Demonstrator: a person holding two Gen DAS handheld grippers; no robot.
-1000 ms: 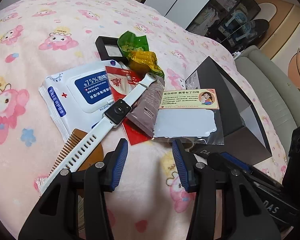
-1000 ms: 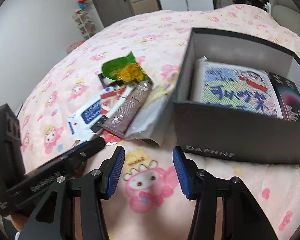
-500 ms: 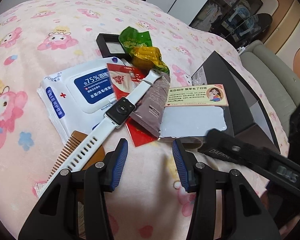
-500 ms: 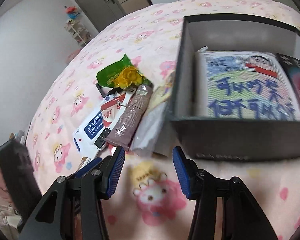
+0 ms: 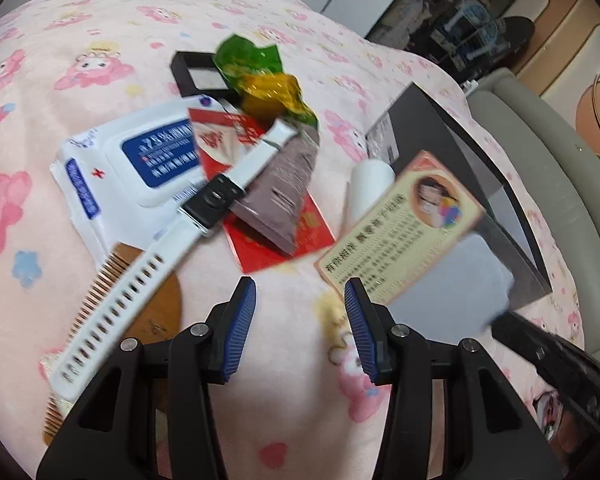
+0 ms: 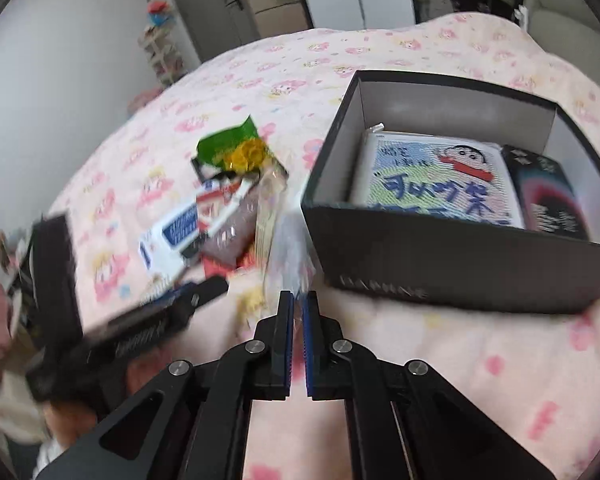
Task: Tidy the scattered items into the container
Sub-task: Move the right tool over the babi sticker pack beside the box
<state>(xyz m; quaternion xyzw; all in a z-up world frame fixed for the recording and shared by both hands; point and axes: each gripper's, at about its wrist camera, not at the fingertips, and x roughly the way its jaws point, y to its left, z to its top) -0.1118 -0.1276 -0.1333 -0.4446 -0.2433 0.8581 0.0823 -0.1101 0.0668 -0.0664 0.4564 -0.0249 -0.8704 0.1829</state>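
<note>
My right gripper is shut on the corner of a clear plastic sleeve that holds a printed card; the sleeve is lifted and tilted off the bed, left of the dark shoebox. My left gripper is open and empty above the pink blanket, just short of the pile. The pile holds a white watch, a wipes pack, a red packet, a brown tube, a wooden comb and green-yellow wrappers.
The shoebox holds a cartoon-print pouch and a dark box. A small black frame lies behind the wrappers. A grey sofa stands beyond the bed's edge. A door and shelf are at the far wall.
My right gripper has closed on the sleeve's corner and lifted it, tilting the card upward. My left gripper stayed open and moved slightly closer to the pile.
</note>
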